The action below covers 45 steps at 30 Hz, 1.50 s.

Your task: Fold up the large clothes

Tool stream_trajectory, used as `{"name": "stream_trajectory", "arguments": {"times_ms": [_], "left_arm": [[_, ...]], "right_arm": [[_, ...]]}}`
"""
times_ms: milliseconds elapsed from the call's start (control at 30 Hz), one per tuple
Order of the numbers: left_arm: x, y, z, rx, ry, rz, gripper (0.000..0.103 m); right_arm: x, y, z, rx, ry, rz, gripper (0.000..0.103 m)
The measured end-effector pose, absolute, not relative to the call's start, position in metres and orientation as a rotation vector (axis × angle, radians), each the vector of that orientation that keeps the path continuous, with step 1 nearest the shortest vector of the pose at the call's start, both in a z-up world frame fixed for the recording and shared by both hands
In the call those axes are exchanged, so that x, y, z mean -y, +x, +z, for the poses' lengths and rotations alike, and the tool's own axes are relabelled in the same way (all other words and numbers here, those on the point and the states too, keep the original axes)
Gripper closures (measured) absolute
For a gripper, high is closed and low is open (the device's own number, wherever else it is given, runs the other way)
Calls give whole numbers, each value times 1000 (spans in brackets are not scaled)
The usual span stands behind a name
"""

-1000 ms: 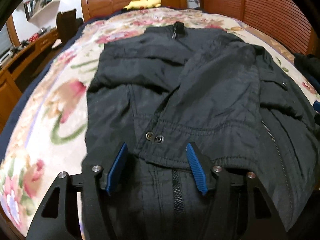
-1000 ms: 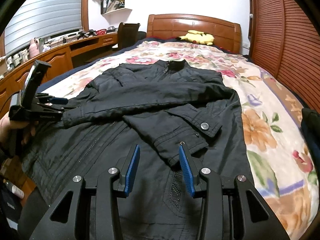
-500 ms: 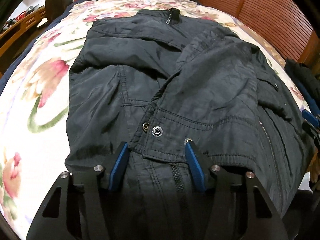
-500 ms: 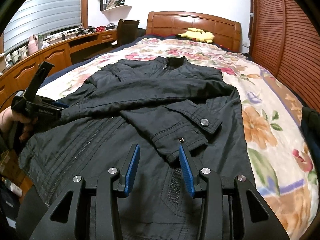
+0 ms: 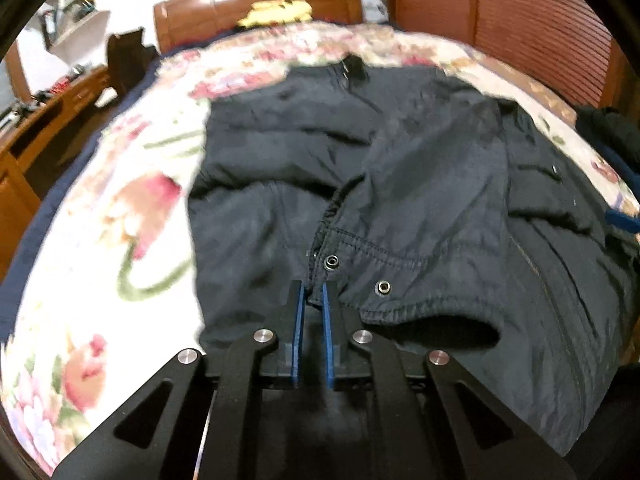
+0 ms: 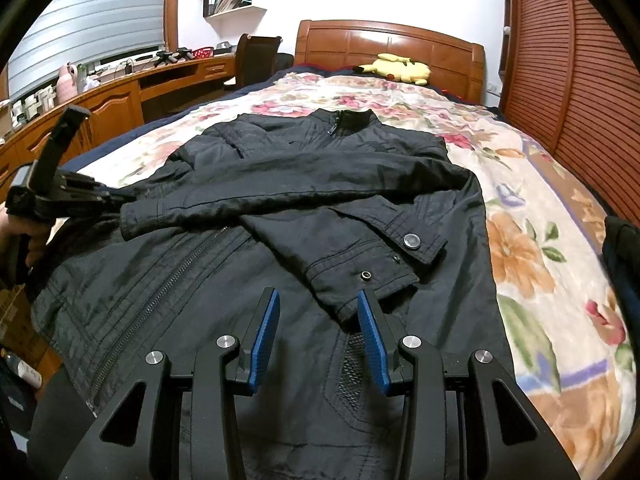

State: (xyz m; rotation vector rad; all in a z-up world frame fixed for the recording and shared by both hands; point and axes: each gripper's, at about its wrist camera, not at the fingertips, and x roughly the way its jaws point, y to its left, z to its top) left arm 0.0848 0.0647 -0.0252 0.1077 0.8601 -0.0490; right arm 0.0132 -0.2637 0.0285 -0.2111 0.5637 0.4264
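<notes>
A black jacket (image 6: 304, 184) lies face up on the floral bedspread (image 6: 532, 240), both sleeves folded across its front. In the left wrist view my left gripper (image 5: 313, 290) is shut on the corner of a sleeve cuff (image 5: 360, 280), just below its snap button. The left gripper also shows in the right wrist view (image 6: 120, 199), at the end of the upper sleeve. My right gripper (image 6: 318, 300) is open and empty, low over the jacket's hem with the other sleeve's cuff (image 6: 368, 276) just ahead between its fingers.
A wooden headboard (image 6: 392, 48) with a yellow plush toy (image 6: 394, 68) stands at the far end. A wooden desk (image 6: 112, 96) and a dark chair (image 6: 256, 56) run along the left. Slatted wooden doors (image 6: 572, 72) line the right. Dark clothing (image 6: 622, 248) lies at the bed's right edge.
My left gripper has closed onto the corner of the sleeve cuff and the left view has tilted up, blurred by motion. My right gripper has stayed open in place.
</notes>
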Motion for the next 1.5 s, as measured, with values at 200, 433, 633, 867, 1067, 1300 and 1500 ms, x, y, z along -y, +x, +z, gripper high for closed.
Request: {"name": "stream_trajectory", "arguments": {"times_ms": [200,433,633,867,1067,1300,1500], "left_arm": [[-88,98,-11,-812,102,64,94],[-89,86,-7,-766,88,39,94],[-93,62,2,-727,41,37,57],[-95,26,5,-683,32,-21,17],[-92,-5,-1,-651,47,-29,17],[-101,-29,-23,-669,42,-19,17],[-109,-40,-39,-692,45,2,17]], "right_arm": [[263,13,28,-565,-217,426,61],[265,12,28,-561,-216,429,61],[265,14,28,-563,-214,424,61],[266,16,26,-570,-214,418,61],[263,21,22,-585,-221,411,61],[257,26,16,-604,-242,404,61],[258,27,18,-600,-240,405,61]]}}
